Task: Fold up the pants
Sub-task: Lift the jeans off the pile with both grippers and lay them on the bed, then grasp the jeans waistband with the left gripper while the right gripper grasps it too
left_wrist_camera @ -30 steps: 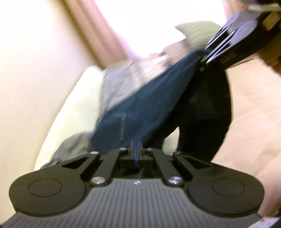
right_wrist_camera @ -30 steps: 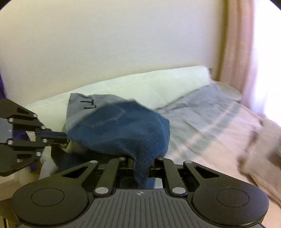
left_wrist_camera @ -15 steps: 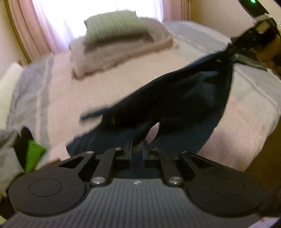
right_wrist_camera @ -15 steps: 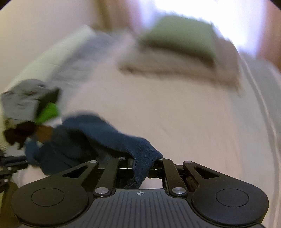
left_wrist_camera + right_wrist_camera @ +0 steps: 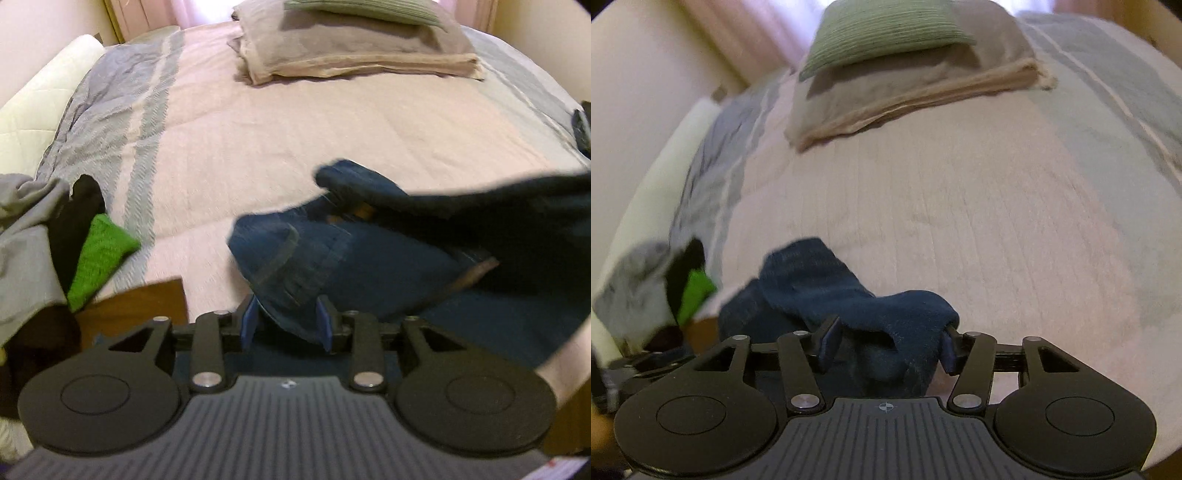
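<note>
As both grippers let go, jaws opening w/ denim between them, the jeans (image 5: pixel 369 266) lay crumpled at the bed (image 5: pixel 332 122) near edge. Looked heavy, floppy, not slippery; best grabbed by waistband corners.

Both wrist views sit low at the foot of the bed (image 5: pixel 295 122), looking steeply down and forward along it toward the folded blankets (image 5: pixel 354 55) at the far end. The right view hugs the cover closer. Shared ground (plenty of it): the blankets (image 5: pixel 908 85), bed (image 5: pixel 960 206), and the clothes heap (image 5: pixel 44 251) at left (image 5: pixel 657 291).
</note>
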The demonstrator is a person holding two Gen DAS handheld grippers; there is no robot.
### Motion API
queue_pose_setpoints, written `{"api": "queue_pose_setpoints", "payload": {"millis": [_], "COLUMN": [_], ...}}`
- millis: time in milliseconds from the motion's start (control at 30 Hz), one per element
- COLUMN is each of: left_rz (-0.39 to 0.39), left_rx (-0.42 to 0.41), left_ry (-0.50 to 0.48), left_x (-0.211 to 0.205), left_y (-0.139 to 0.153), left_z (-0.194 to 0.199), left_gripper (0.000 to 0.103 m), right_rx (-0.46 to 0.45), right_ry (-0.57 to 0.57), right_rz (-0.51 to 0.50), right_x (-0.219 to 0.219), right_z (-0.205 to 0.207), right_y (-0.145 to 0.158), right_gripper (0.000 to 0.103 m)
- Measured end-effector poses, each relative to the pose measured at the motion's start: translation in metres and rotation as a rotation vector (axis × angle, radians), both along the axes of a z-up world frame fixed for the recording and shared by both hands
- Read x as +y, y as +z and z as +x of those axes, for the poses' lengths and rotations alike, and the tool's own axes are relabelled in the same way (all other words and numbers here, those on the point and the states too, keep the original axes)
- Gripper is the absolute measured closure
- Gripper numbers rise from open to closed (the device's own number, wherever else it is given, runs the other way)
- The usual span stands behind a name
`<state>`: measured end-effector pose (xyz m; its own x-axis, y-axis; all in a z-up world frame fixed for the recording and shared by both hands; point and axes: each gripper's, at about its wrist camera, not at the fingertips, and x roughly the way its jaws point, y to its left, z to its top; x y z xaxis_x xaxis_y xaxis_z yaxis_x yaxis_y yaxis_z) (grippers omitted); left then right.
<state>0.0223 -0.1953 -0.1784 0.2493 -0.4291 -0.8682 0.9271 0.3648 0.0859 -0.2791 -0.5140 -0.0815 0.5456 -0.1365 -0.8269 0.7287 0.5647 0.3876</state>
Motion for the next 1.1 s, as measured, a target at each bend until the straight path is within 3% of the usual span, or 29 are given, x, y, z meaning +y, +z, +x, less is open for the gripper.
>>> {"api": "queue_pose_setpoints", "payload": {"millis": [100,200,233,367,533,600,700,767,800,867,933,1100], "left_rz": [0.003,0.003,0.005,0.019,0.036,0.041,0.04,0.021,0.011,0.004,-0.014,-0.008], "left_rx": [0.002,0.029,0.043,0.126,0.296,0.366,0.468,0.509,0.513,0.491,0.459,0.343], "left_ry": [-0.01,-0.013,-0.01,0.029,0.129,0.148,0.174,0.167,0.16,0.118,0.087,0.01], "left_x": [-0.026,-0.048,-0.055,-0.074,-0.083,-0.087,-0.09,-0.09,-0.09,-0.091,-0.094,-0.103], "left_y": [-0.015,-0.03,-0.034,-0.055,-0.093,-0.11,-0.134,-0.14,-0.14,-0.135,-0.128,-0.112], "left_z": [0.033,0.058,0.066,0.092,0.128,0.138,0.15,0.153,0.153,0.149,0.143,0.122], "left_gripper": [0.068,0.059,0.052,0.042,0.038,0.038,0.039,0.052,0.053,0.069,0.077,0.085], "right_rx": [0.021,0.053,0.077,0.134,0.222,0.276,0.35,0.37,0.391,0.397,0.396,0.393], "right_ry": [-0.122,-0.179,-0.154,0.115,0.517,0.602,0.607,0.581,0.564,0.537,0.527,0.59], "right_rz": [-0.008,-0.117,-0.169,-0.249,-0.355,-0.415,-0.467,-0.457,-0.449,-0.424,-0.404,-0.375], "right_x": [-0.008,-0.003,0.002,0.024,0.057,0.053,0.032,0.008,-0.004,-0.027,-0.051,-0.095], "right_z": [-0.012,-0.017,-0.009,0.067,0.183,0.209,0.227,0.23,0.23,0.227,0.226,0.241], "right_y": [0.01,0.035,0.042,0.031,-0.044,-0.079,-0.117,-0.135,-0.144,-0.156,-0.163,-0.186], "right_gripper": [0.051,0.047,0.045,0.038,0.038,0.037,0.037,0.037,0.036,0.036,0.036,0.036]}}
